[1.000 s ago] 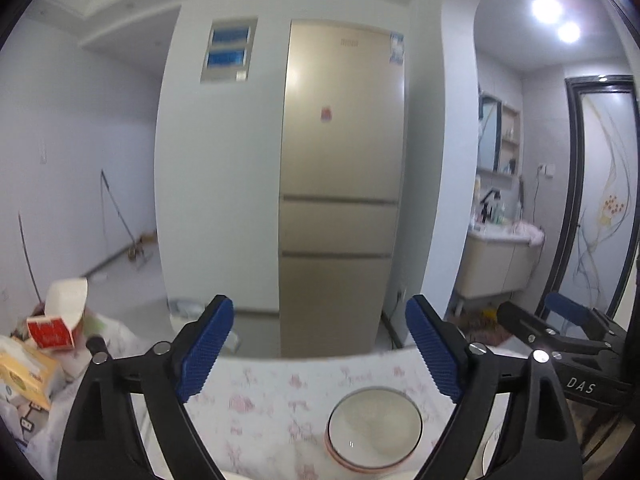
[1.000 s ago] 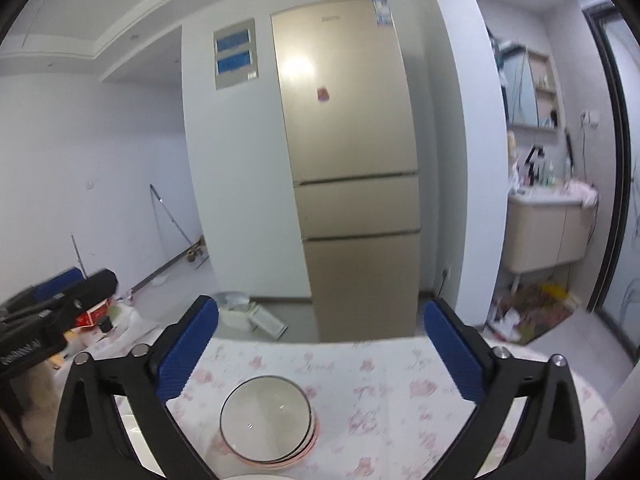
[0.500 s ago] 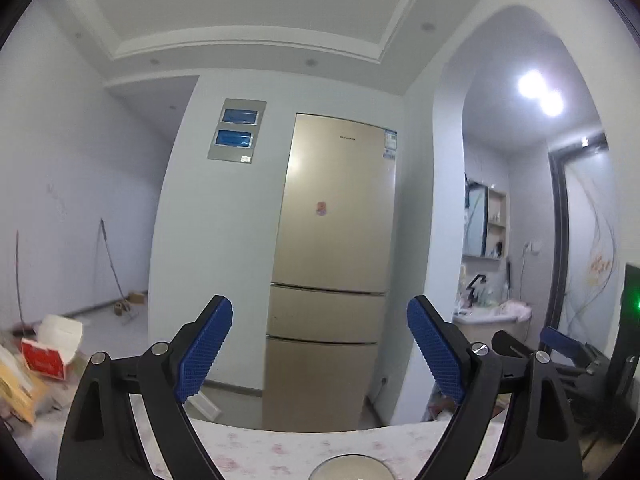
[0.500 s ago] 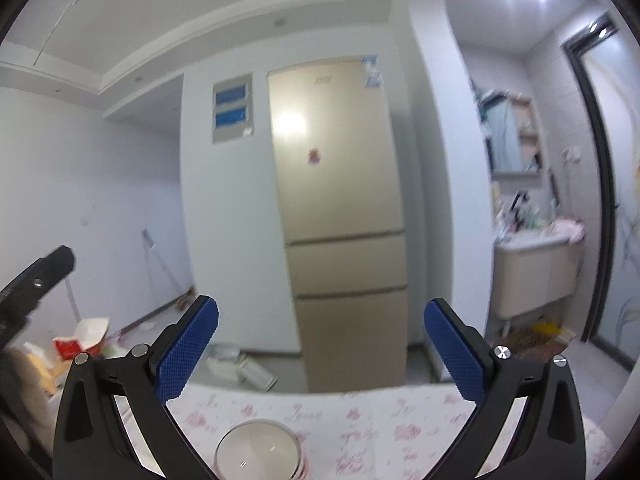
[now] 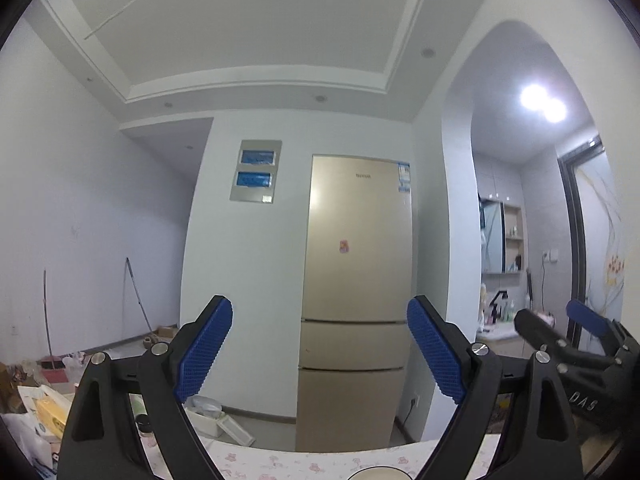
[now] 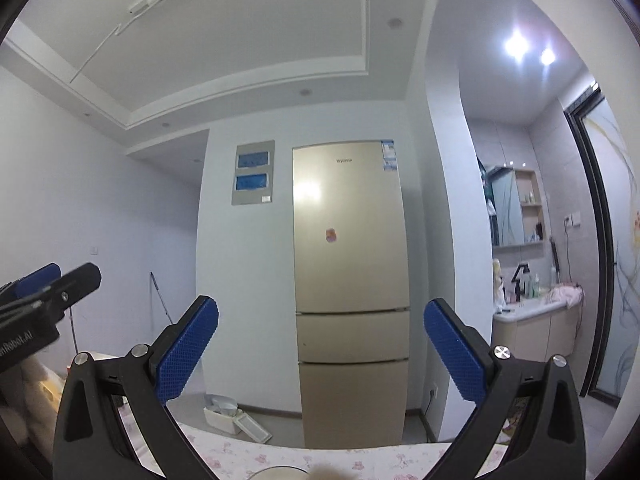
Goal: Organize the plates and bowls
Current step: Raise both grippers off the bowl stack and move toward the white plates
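White walls and a tall gold refrigerator [image 5: 356,280] fill the background. Left tool [image 5: 320,354] and right tool [image 6: 320,350] are both spread wide, gripping nothing, raised over the floral-cloth bench [image 5: 280,462]. Only the white bowl's [image 5: 378,475] rim shows at the near edge.

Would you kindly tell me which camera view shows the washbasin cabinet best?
The right wrist view: the washbasin cabinet shows its top and doors. In the left wrist view, the right gripper hides most of the cabinet.
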